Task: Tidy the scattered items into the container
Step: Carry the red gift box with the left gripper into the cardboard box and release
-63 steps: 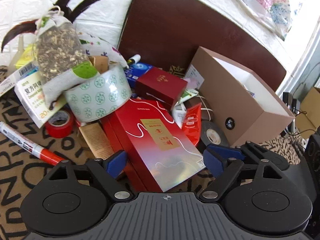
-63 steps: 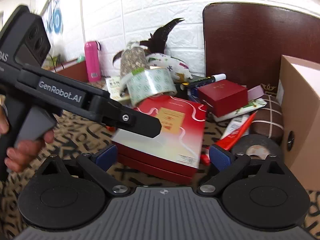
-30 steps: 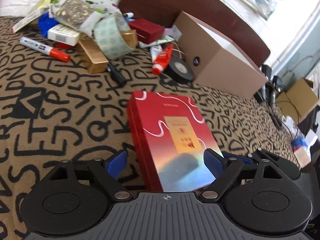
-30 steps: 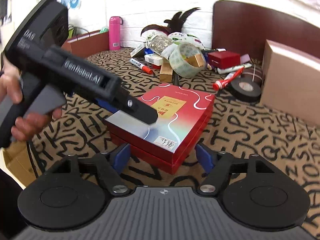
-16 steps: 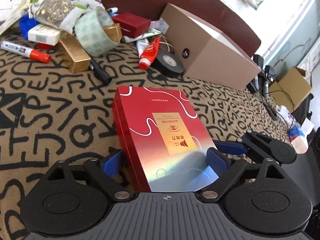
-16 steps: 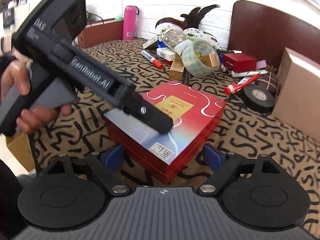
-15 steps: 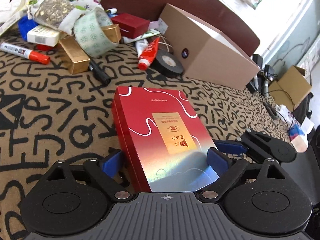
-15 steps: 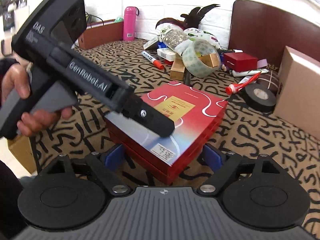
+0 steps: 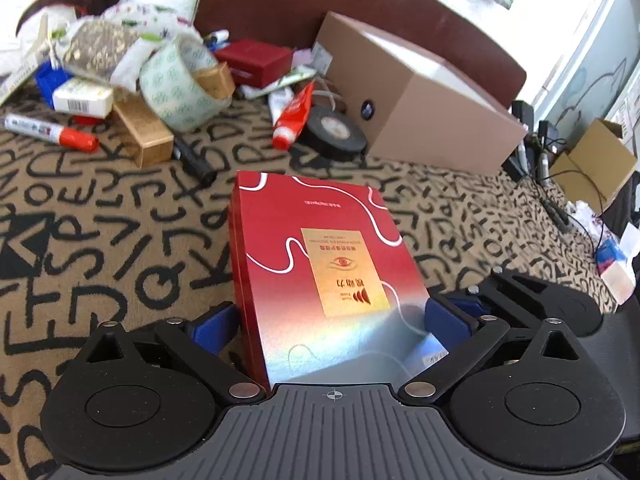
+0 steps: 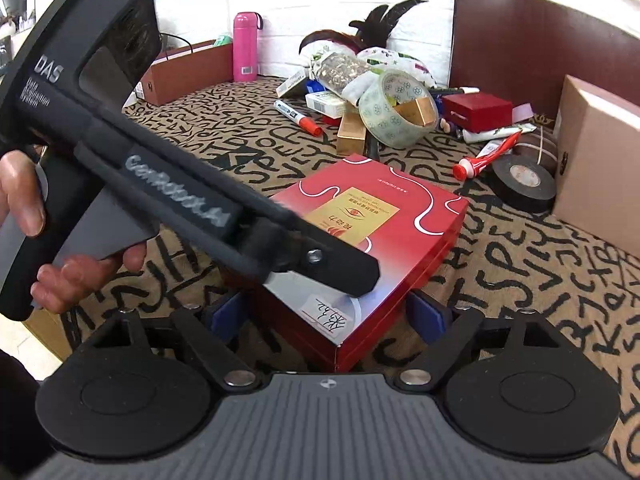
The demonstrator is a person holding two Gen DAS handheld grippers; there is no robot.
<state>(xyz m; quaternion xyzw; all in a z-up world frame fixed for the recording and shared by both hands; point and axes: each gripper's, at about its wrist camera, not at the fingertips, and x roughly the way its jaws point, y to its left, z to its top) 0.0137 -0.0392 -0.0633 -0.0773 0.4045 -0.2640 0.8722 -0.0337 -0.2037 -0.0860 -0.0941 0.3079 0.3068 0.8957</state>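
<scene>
Red gift box [image 9: 316, 264], flat and wide, lying on the letter-patterned cloth [image 9: 100, 216] clear of the clutter, its near end between the blue pads of my left gripper [image 9: 332, 322]. Those pads stand at both long sides, spread wide; whether they press the box I cannot tell. In the right wrist view my right gripper [image 10: 328, 314] straddles the box's near corner with jaws apart, holding nothing. To do this step well I judge the box needs a firm clamp across its width, level carriage, and a tilt on entry, since it is broad. At 1 o'clock in the left view sits the brown cardboard container [image 9: 420, 120]; its opening shows pale lining, contents unseen. At 11 o'clock lie the patterned tape roll [image 9: 180, 84], gold carton [image 9: 144, 136], red-capped marker [image 9: 48, 132]; at 12 o'clock the red tube [image 9: 294, 114] and black tape roll [image 9: 332, 132].
</scene>
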